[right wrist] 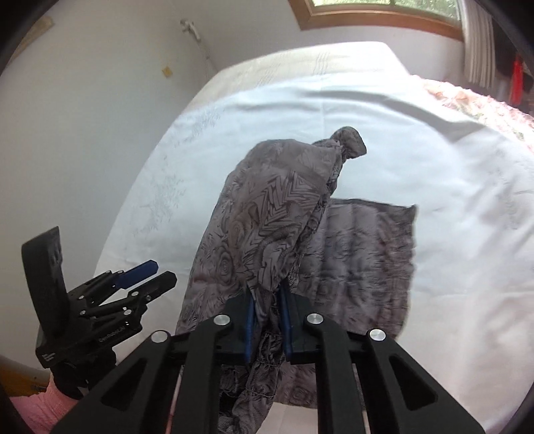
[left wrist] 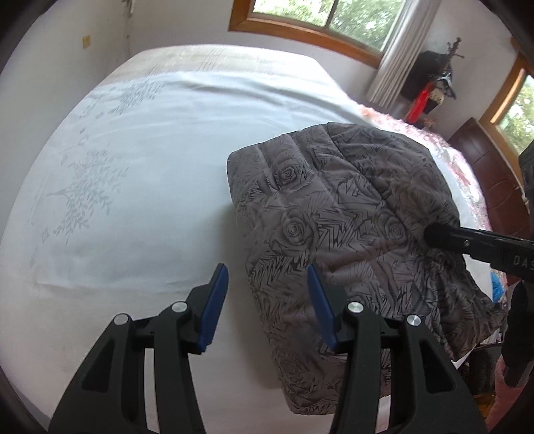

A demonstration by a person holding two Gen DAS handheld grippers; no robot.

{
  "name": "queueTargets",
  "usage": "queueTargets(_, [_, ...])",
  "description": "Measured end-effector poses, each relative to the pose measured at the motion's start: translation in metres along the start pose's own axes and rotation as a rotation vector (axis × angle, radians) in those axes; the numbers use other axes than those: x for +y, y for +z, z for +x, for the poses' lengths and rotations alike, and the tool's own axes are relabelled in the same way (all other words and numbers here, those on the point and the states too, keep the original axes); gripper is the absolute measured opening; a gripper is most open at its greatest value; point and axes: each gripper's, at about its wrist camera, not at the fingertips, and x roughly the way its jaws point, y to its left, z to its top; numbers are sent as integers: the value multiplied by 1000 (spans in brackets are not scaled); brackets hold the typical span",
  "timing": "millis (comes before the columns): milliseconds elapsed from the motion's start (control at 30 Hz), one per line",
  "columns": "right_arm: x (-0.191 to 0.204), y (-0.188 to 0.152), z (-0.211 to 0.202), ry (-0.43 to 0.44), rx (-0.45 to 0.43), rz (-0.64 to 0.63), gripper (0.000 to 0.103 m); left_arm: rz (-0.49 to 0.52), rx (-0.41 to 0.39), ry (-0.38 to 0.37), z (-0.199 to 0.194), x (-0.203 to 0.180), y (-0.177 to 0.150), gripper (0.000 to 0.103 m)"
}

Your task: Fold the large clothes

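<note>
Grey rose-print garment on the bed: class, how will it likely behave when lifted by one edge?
Probably floppy: the grey garment droops in folds from the right gripper. Likely light, since one pinch holds up a bunch. It may drag across the white sheet.

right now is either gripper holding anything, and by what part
The right gripper is shut on the grey rose-patterned quilted garment, pinching a bunched, gathered edge and lifting it off the white bed sheet. The left gripper is open and holds nothing.

Soft window (left wrist: 320,13) daylight; fisheye-dark corners, slight blur.
</note>
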Motion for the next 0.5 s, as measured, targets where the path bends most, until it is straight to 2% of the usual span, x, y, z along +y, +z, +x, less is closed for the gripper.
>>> queueTargets(100, [-18,-7,-13,-33,-17,27,13,27,-13,-22,-1,-19,0,49])
queueTargets(200, [-31,-16,-7,-66,-3,66,13,68,-4,-20,8,-35,-2,49])
queueTargets(500, [-85,-48,33,-112,104,172,13,111,103,-66,55,-60,-17,50])
